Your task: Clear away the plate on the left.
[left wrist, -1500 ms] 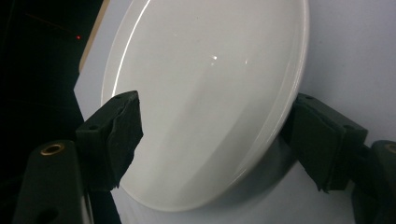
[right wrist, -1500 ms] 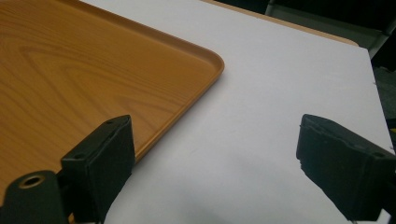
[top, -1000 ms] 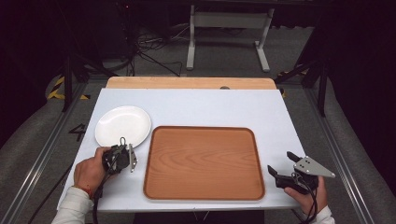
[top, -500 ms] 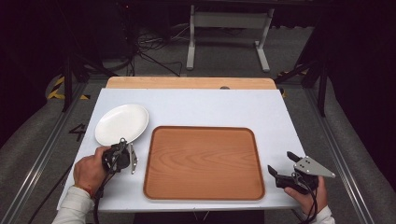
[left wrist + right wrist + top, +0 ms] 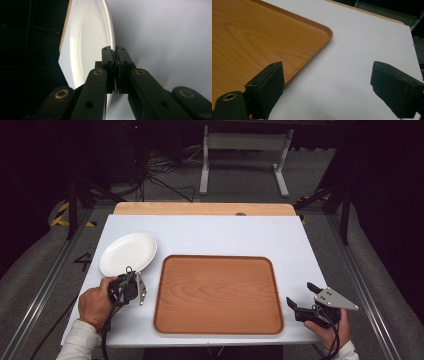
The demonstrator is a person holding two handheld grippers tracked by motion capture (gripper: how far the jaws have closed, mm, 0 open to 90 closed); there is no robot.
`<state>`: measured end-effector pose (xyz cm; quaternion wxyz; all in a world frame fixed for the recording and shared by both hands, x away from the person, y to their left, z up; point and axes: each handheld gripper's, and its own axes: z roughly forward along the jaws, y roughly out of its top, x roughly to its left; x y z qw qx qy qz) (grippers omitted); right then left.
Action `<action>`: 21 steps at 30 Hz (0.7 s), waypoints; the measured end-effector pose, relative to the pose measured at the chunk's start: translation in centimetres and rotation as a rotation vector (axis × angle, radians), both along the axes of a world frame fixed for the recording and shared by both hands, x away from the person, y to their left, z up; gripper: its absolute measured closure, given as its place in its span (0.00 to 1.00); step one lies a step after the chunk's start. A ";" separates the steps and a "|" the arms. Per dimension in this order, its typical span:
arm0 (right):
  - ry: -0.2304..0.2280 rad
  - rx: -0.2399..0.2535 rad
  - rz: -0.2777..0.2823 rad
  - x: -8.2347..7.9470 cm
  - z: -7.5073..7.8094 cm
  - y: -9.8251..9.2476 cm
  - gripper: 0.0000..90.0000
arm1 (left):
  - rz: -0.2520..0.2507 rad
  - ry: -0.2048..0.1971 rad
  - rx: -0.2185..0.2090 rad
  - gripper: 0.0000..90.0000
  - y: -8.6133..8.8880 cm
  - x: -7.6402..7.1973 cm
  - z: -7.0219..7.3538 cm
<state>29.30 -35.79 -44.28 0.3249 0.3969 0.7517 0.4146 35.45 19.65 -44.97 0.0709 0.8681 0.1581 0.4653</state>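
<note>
A white plate [image 5: 127, 252] lies at the left of the white table, its near edge tipped up a little. My left gripper [image 5: 131, 272] is shut on that near rim. In the left gripper view the two black jaws [image 5: 115, 53] meet on the thin edge of the plate [image 5: 92, 42]. A wooden tray [image 5: 217, 292] with nothing in it lies in the middle. My right gripper [image 5: 300, 293] rests open to the right of the tray, near the front edge. In the right gripper view its jaws [image 5: 328, 75] stand wide apart beside the corner of the tray [image 5: 262, 37].
The white tabletop [image 5: 225, 235] has bare room behind and to the right of the tray. A wooden strip [image 5: 200, 209] runs along its far edge. Beyond it are a dark floor, cables and a metal stand [image 5: 245, 150].
The left jaws have closed on the plate's near rim. The plate has tilted and shifted slightly to the left. The right gripper has not moved.
</note>
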 end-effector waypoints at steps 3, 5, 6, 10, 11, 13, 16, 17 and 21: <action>0.000 0.000 0.000 0.0 0.0 0.0 0.14 | -0.017 -0.006 0.009 0.97 -0.2 -0.1 0.2; 0.000 -0.001 0.000 0.0 0.0 0.0 0.14 | -0.017 -0.017 0.008 0.97 -0.4 -0.3 0.4; 0.001 -0.002 0.001 0.0 0.0 0.0 0.14 | -0.020 -0.017 0.008 0.97 -0.5 -0.3 0.4; 0.001 0.001 0.001 0.0 0.0 0.0 0.14 | -0.038 -0.049 0.016 0.97 -1.1 -0.8 1.0; 0.001 0.001 0.000 0.0 0.0 0.0 0.14 | -0.041 -0.054 0.014 0.97 -1.2 -1.0 1.3; 0.001 0.000 -0.003 0.0 0.0 0.0 0.14 | -0.057 -0.064 0.010 0.97 -1.5 -1.2 1.6; 0.000 0.000 -0.002 0.0 0.0 0.0 0.14 | -0.072 -0.077 0.003 0.97 -2.3 -1.7 1.9; 0.000 0.000 -0.002 0.0 0.0 0.0 0.14 | -0.084 -0.082 0.003 0.97 -2.5 -1.8 2.0; -0.002 0.005 -0.003 0.0 0.0 0.0 0.14 | -0.126 -0.086 -0.003 0.97 -3.8 -2.6 2.5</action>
